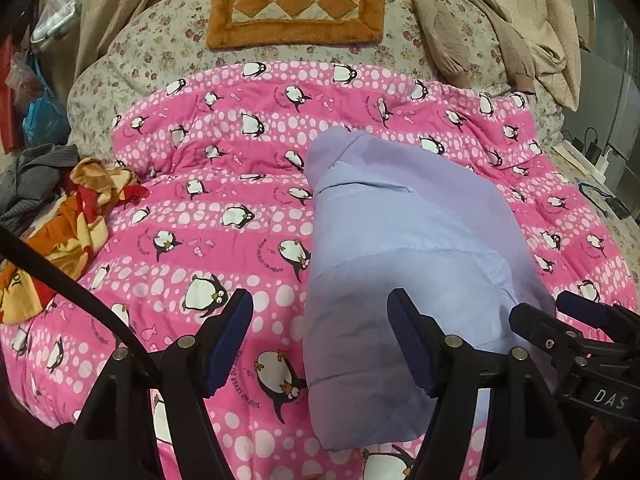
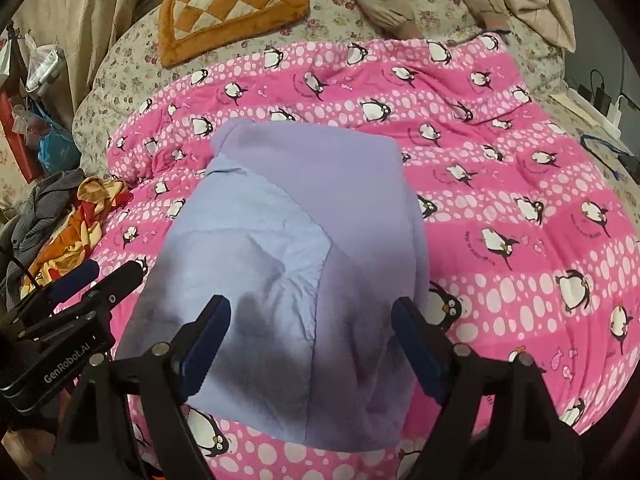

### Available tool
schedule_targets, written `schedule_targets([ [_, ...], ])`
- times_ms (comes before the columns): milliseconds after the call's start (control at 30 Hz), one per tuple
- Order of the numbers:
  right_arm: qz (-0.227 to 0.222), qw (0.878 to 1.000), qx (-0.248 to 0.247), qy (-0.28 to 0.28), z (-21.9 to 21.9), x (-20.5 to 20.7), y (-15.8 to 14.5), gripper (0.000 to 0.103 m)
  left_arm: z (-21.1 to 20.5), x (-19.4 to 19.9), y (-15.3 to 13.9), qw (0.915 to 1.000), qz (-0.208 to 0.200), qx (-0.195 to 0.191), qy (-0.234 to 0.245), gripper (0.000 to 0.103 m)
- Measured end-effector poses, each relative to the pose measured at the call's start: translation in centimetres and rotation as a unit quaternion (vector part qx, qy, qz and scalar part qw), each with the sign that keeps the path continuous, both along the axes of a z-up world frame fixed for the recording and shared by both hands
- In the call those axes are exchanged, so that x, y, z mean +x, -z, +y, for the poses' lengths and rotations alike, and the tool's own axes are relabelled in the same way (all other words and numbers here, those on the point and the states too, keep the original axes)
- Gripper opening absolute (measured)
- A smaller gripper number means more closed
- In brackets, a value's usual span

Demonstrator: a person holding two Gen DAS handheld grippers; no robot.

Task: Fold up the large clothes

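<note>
Already folded into a compact oblong, lavender garment [image 2: 288, 264] lying on the pink penguin quilt [image 1: 208, 208] spread over the bed, nearer the foot edge than the headboard end, long axis running up the bed. Looks soft, padded and light, judging by the puffy rounded edges and shallow creases; likely to sag and spring open if lifted by one layer only. Fabric seems smooth, possibly a little slippery. Best taken at the near corners or along the thick folded edge, pinching all layers together, one claw at each side.

Left claw [image 1: 320, 340] released, jaws apart, nothing between the pads; poised over the quilt at the garment's left flank, its right finger over the lavender cloth. Right claw [image 2: 310, 344] released too, jaws wide and hovering above the garment's near end, cloth beneath but not pinched.

Readable writing: "DAS" on the right claw's body seen from the left wrist view, "GenRobot.AI" on the left claw's body seen from the right. Curved printed lettering beside the penguins on the quilt, too small and warped to read reliably.

Elsewhere on the bed: orange checked cushion [image 1: 296, 0] near the headboard edge, beige clothing [image 1: 500, 32] at the far right corner, crumpled orange and grey clothes [image 1: 68, 208] at the left edge.
</note>
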State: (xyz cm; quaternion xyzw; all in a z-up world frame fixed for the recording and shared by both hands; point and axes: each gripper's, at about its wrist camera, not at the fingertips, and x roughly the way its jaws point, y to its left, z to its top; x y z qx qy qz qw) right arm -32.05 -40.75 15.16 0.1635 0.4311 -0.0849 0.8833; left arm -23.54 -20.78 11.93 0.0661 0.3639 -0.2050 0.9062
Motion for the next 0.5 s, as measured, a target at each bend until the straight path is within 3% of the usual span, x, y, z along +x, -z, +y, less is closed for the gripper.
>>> schedule_targets([
  [500,0.0,1.0,0.0,-0.005,0.18,0.15,0.07,0.088,0.13,-0.11,0.37,1.0,0.002,-0.003,-0.001,0.042],
])
